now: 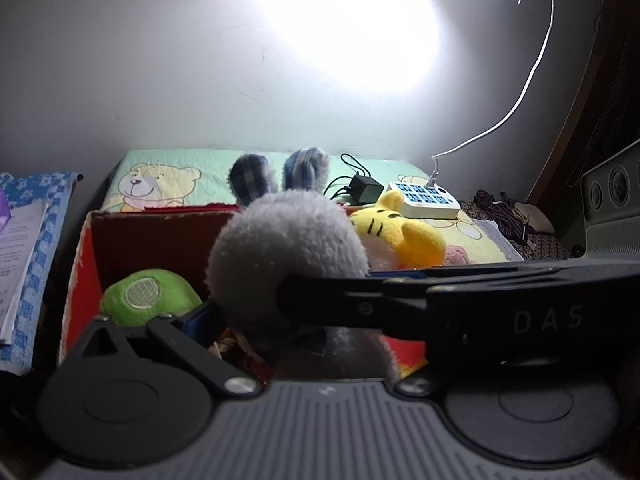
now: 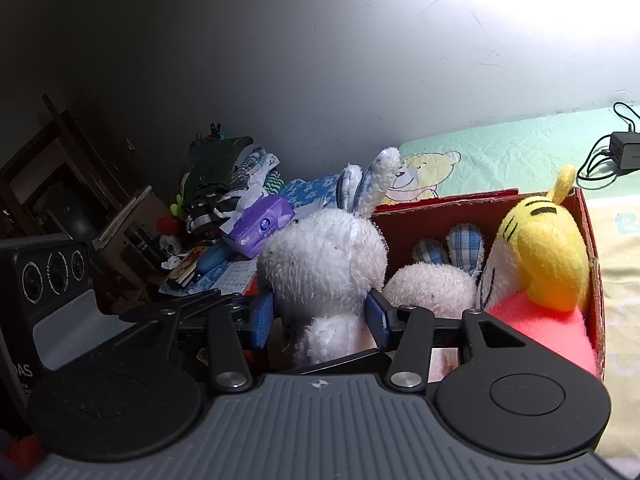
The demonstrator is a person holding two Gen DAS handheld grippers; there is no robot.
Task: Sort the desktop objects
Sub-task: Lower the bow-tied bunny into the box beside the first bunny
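Two plaid ears are poking up from the fluffy grey-white rabbit [image 1: 286, 248] your left gripper [image 1: 248, 312] is clamping over the red box [image 1: 160, 236]. Your right gripper [image 2: 320, 320] is squeezing a second white rabbit [image 2: 324, 256] at the box's left edge.

A white plush rabbit [image 2: 324, 256] is clamped between the blue pads [image 2: 378, 318] of the right gripper [image 2: 320, 318], at the near left edge of a red box [image 2: 592, 240]. Inside the box, at three o'clock of the rabbit, a second rabbit [image 2: 436, 280] and a yellow tiger toy [image 2: 540, 256] are seen.
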